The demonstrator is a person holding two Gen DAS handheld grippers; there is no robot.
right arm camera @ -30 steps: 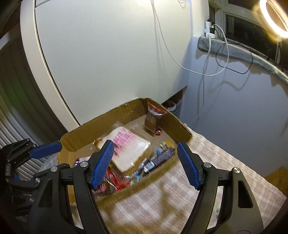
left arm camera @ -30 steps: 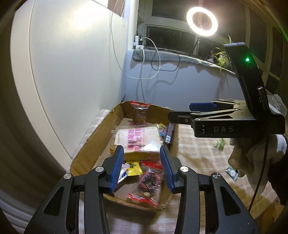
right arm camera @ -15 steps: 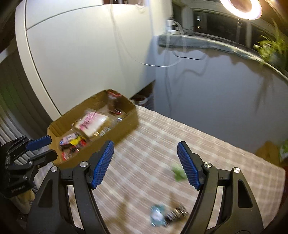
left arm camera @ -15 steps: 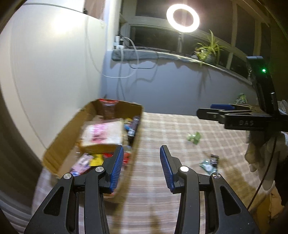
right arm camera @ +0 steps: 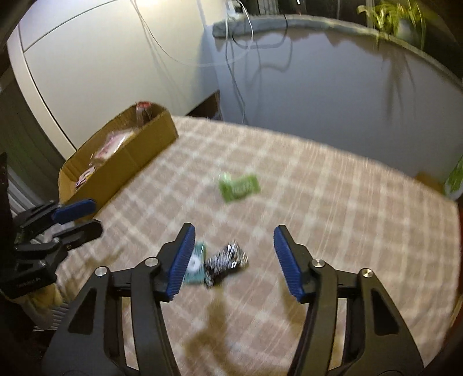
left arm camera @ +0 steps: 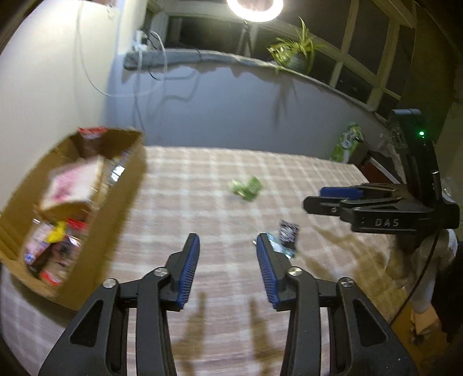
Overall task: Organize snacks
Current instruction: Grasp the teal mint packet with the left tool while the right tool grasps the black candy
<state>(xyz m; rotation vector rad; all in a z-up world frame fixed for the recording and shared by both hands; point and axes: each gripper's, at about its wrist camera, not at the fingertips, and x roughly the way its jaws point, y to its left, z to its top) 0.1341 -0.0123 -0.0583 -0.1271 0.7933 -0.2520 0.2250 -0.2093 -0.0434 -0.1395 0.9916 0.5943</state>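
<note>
A cardboard box (left arm camera: pixel 121 202) (right arm camera: pixel 139 156) holding several snack packs sits at the table's left. A green packet (left arm camera: pixel 246 188) (right arm camera: pixel 238 186) lies mid-table. A black-and-white packet (left arm camera: pixel 288 234) (right arm camera: pixel 227 259) and a teal packet (left arm camera: pixel 275 245) (right arm camera: pixel 196 267) lie together nearer me. My left gripper (left arm camera: pixel 228 266) is open and empty above the cloth, left of those two packets. My right gripper (right arm camera: pixel 233 260) is open and empty, with the black-and-white packet between its fingers in view. Each gripper shows in the other's view: right (left arm camera: pixel 332 196), left (right arm camera: pixel 75 214).
The table has a checked beige cloth (left arm camera: pixel 202 179). A grey wall (left arm camera: pixel 231 110) with hanging cables stands behind. A green bag (left arm camera: pixel 345 143) stands at the far right edge. A potted plant (left arm camera: pixel 295 52) and ring light (left arm camera: pixel 254 5) are on the sill.
Both grippers have swung right, away from the box, toward the loose packets on the cloth. Both stay open and empty.
</note>
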